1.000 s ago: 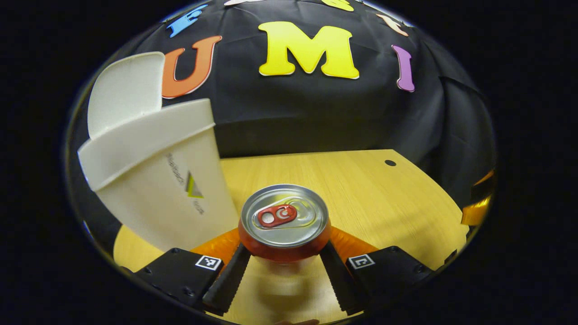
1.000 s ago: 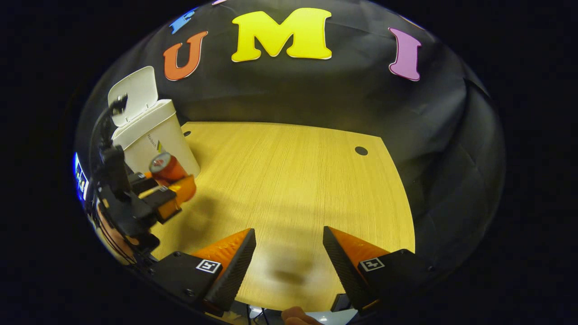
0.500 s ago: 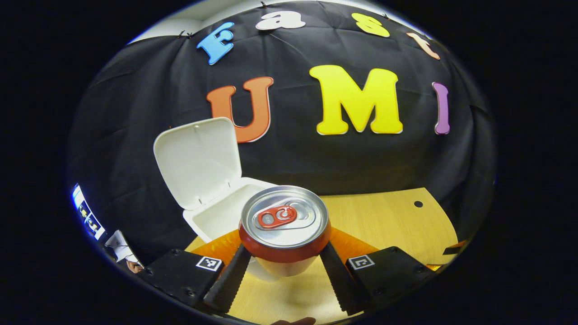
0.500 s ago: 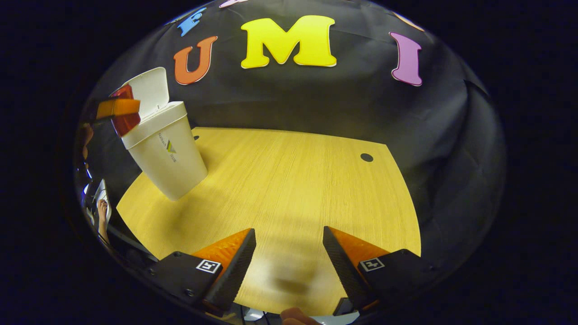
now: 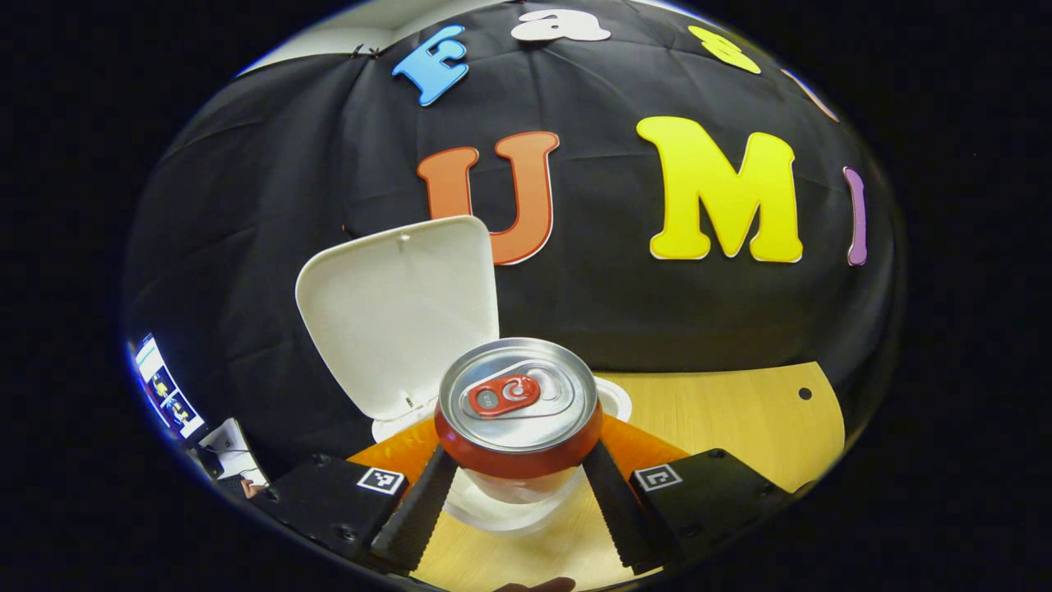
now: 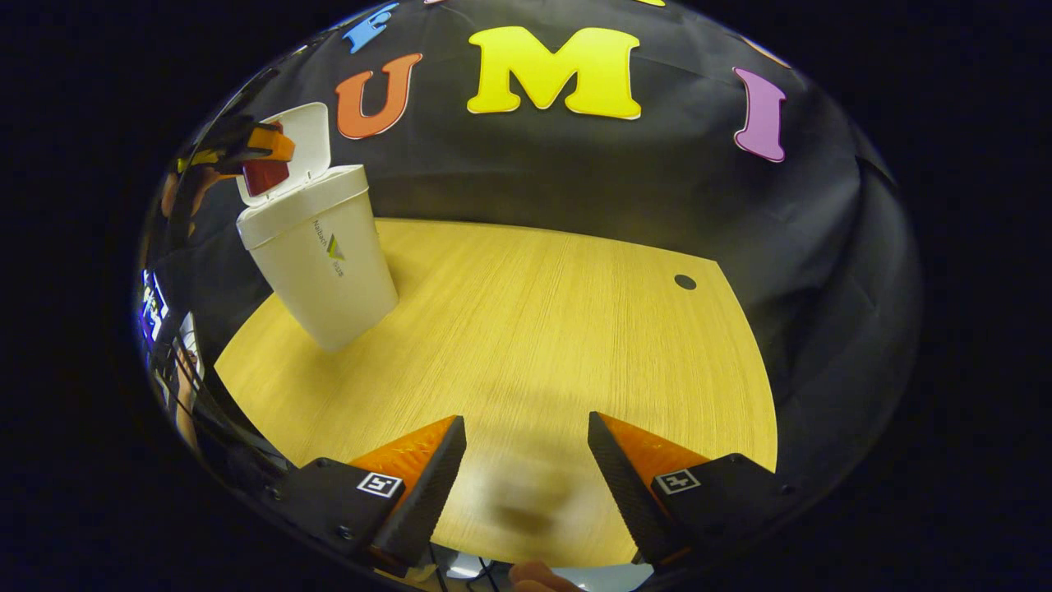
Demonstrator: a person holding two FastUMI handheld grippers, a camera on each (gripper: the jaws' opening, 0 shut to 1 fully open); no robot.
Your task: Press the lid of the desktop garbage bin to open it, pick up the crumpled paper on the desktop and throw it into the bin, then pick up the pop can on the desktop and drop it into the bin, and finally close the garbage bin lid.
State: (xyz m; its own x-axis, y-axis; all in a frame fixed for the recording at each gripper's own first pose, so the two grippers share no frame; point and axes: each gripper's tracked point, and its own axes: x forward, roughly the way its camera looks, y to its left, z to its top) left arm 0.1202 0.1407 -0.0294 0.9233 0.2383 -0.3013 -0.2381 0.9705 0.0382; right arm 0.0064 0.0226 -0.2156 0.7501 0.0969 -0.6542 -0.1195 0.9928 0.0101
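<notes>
A red pop can (image 5: 518, 411) with a silver top and red tab stands upright between my left gripper's fingers, and my left gripper (image 5: 518, 481) is shut on it. Right behind and under the can is the white bin (image 5: 526, 510), its lid (image 5: 403, 312) standing open. In the right gripper view the white bin (image 6: 325, 263) stands at the far left of the wooden table (image 6: 526, 329), and the pop can (image 6: 265, 173) hangs above its mouth in the left gripper (image 6: 261, 164). My right gripper (image 6: 526, 460) is open over the table's near edge, nothing between its fingers.
The booth's black cloth wall rises behind the table. A round cable hole (image 6: 685, 282) sits in the table at the far right. A screen (image 5: 164, 390) glows at the far left, off the table.
My left gripper has carried the can up from table level beside the bin to above the bin's open mouth. The right gripper has held still, open.
</notes>
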